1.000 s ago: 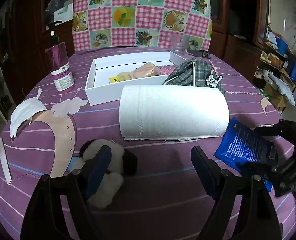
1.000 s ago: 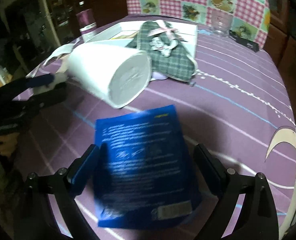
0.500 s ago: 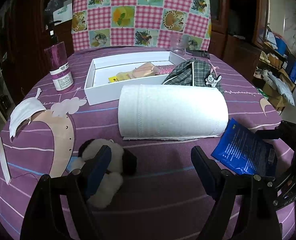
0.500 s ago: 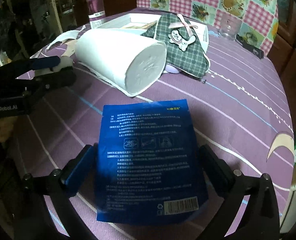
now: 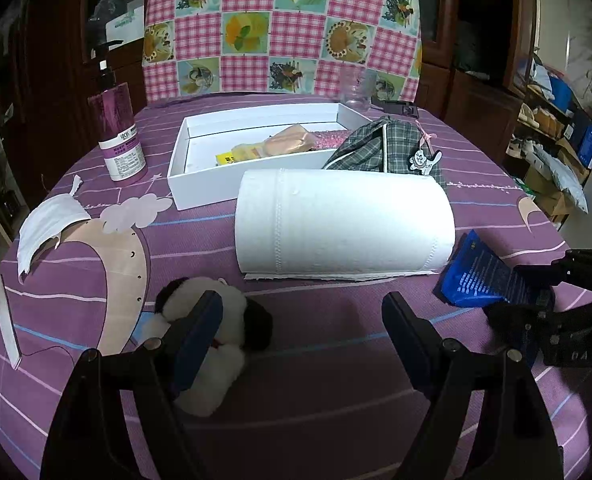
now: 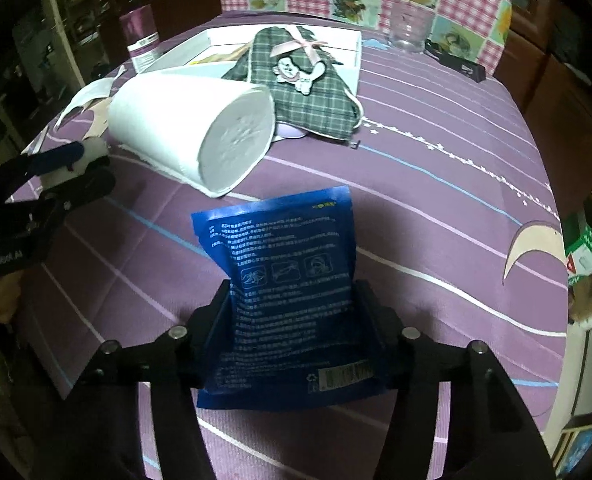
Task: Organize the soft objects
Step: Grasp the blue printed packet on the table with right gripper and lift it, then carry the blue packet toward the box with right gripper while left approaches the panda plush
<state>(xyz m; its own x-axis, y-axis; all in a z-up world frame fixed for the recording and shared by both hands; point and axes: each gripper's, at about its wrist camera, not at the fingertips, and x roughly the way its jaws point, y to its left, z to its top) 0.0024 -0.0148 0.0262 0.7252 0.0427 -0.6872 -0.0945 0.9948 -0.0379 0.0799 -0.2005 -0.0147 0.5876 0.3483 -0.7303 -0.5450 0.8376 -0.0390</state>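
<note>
A home: purple tablecloth point(image 5: 335, 380), checkered chair cover point(image 5: 280, 24), dark wooden cabinets point(image 5: 475, 40).

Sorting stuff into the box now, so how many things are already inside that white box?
2 lie fully in the white box: a tan packet mid-box and a pink strip behind it. The plaid pouch overlaps the right end and may hide more.

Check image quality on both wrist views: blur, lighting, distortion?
Left wrist: sharp, dim warm room light, dark vignetted corners, fisheye bends the table edge. Right wrist: paper roll slightly soft, print on the blue packet readable, right hand-held gripper shading the packet's lower half.
</note>
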